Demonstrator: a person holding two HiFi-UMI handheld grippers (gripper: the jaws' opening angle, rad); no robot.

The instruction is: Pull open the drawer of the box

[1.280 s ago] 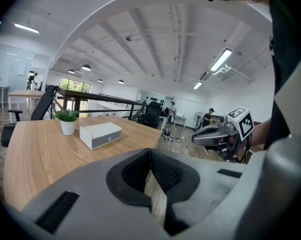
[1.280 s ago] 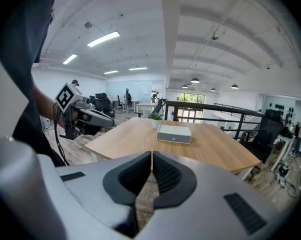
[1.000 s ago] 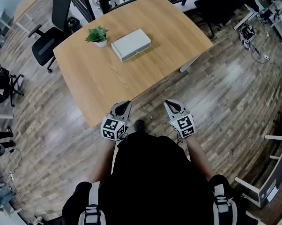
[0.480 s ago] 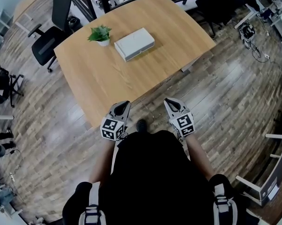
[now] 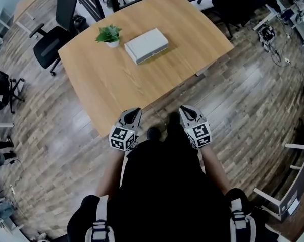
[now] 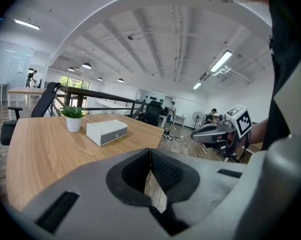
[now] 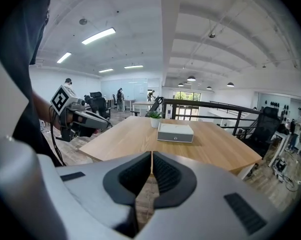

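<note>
Wooden table (image 5: 116, 84) on plank floor (image 5: 253, 95). On it: white box (image 5: 146, 45), drawer closed; potted plant (image 5: 109, 35) just beside. My left gripper (image 5: 134, 113) and right gripper (image 5: 187, 111): both clenched, empty.

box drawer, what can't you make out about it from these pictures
1. Handle: in the head view the box is too small to show one. The right gripper view gives only a tiny dark dot on the drawer front.
2. Contents: the closed drawer front hides them in every view.
3. Back of the box: it faces away from all three views, hidden by the box itself.
4. Drawer seams: too small and soft in the left gripper view.
</note>
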